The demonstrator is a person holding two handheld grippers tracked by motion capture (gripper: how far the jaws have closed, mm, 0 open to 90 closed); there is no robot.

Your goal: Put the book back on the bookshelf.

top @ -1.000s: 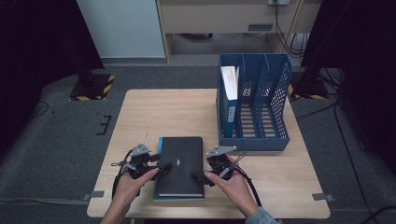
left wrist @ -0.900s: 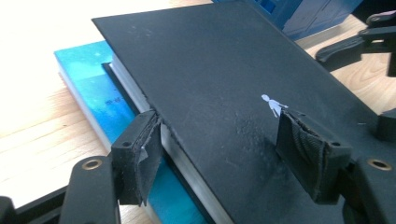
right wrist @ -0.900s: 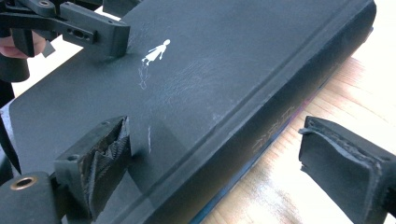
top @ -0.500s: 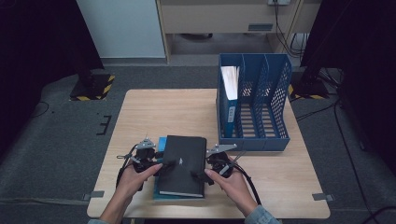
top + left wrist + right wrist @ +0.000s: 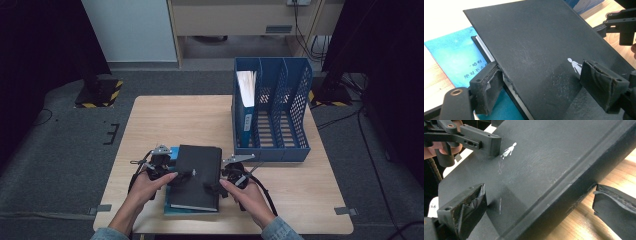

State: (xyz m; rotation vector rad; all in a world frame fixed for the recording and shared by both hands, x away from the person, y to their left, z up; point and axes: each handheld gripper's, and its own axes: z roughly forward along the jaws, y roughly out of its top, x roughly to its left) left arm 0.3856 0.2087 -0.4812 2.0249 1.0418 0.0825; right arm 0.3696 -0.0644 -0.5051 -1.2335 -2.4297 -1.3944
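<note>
My left gripper [image 5: 181,174] and right gripper [image 5: 212,188] straddle the black book's [image 5: 197,176] left and right edges, jaws open, probably to lift it off the blue book [image 5: 454,62].

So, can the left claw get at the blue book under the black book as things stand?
Probably only its left strip. The black book lies on most of the blue book, and the left claw is open around the black book's edge, so it would first have to let that go.
</note>
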